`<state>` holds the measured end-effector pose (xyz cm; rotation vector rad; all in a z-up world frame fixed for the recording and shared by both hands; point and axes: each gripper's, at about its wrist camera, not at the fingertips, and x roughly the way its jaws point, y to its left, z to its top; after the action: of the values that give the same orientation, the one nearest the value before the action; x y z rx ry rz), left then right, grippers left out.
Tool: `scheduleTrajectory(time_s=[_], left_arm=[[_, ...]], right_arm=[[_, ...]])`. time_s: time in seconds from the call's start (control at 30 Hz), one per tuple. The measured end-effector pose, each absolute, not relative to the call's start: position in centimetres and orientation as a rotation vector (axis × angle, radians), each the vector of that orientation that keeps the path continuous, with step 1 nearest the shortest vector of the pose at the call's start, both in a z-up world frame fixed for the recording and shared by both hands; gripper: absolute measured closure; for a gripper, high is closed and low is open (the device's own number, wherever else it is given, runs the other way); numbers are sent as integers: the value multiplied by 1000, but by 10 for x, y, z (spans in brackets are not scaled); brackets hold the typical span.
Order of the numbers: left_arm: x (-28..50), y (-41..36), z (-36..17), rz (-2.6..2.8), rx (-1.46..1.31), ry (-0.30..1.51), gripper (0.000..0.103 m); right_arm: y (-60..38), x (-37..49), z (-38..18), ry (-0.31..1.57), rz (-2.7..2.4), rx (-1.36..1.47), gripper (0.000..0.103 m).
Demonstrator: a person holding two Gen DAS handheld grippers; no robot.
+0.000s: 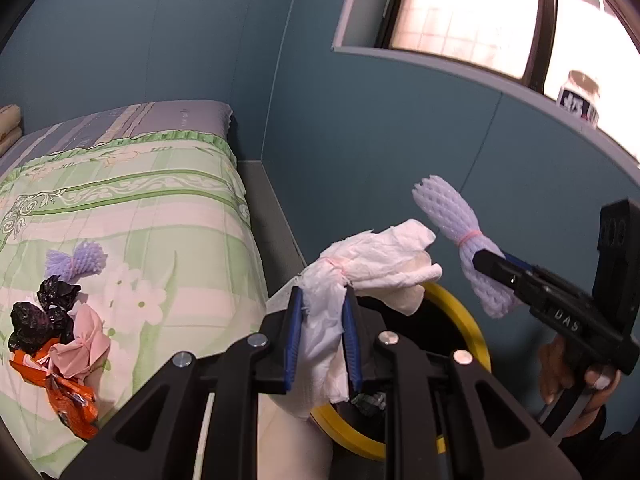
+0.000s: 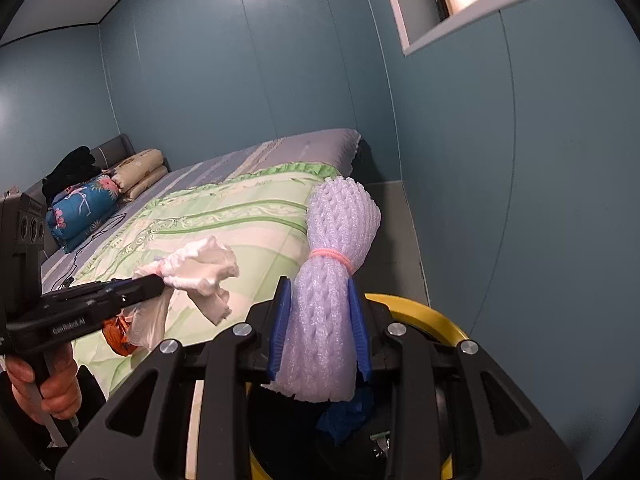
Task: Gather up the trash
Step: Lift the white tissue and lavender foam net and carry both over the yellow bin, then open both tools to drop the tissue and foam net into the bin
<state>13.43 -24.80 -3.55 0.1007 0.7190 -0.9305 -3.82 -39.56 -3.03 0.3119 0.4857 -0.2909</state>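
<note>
White tissue wad (image 1: 340, 280), tied at its waist with a thin pink band, is sitting pinched between the blue pads (image 1: 291, 332) of the left gripper (image 1: 320, 336), and it is hanging right over the yellow-rimmed bin (image 1: 476, 336). Its long axis is running up and away from the pads, the loose crumpled end pointing toward the blue wall (image 1: 360, 140), the other end drooping below the jaws toward the bin mouth.

Beside it, the right gripper (image 2: 320, 328) is clamping the lilac foam net (image 2: 332, 292) just below its pink elastic. That bundle is standing nearly upright in the wrist view, flared end up and tail down over the same bin (image 2: 440, 320).

To do this drop well, I would say each wad should be centred inside the rim before the jaws part; the tissue's wide loose end looks likely to snag the rim if let go too near the edge. Releasing one piece at a time should keep the two grippers from crowding each other.

Further out, a second lilac foam net (image 1: 76, 262), a black bag (image 1: 40, 312), a pink wad (image 1: 86, 344) and an orange wrapper (image 1: 68, 400) are lying on the green bedspread (image 1: 140, 208), waiting their turn.
</note>
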Motion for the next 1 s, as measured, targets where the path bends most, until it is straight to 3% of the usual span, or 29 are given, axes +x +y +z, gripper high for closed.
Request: scheduleTrajectory(time_s=[0.9, 1.0], left_arm=[[109, -313, -87, -1006, 217, 827, 84], [108, -310, -85, -1005, 211, 813, 66]], right_arm=[[-430, -41, -64, 579, -288, 412, 73], [-432, -42, -63, 572, -304, 420, 68]])
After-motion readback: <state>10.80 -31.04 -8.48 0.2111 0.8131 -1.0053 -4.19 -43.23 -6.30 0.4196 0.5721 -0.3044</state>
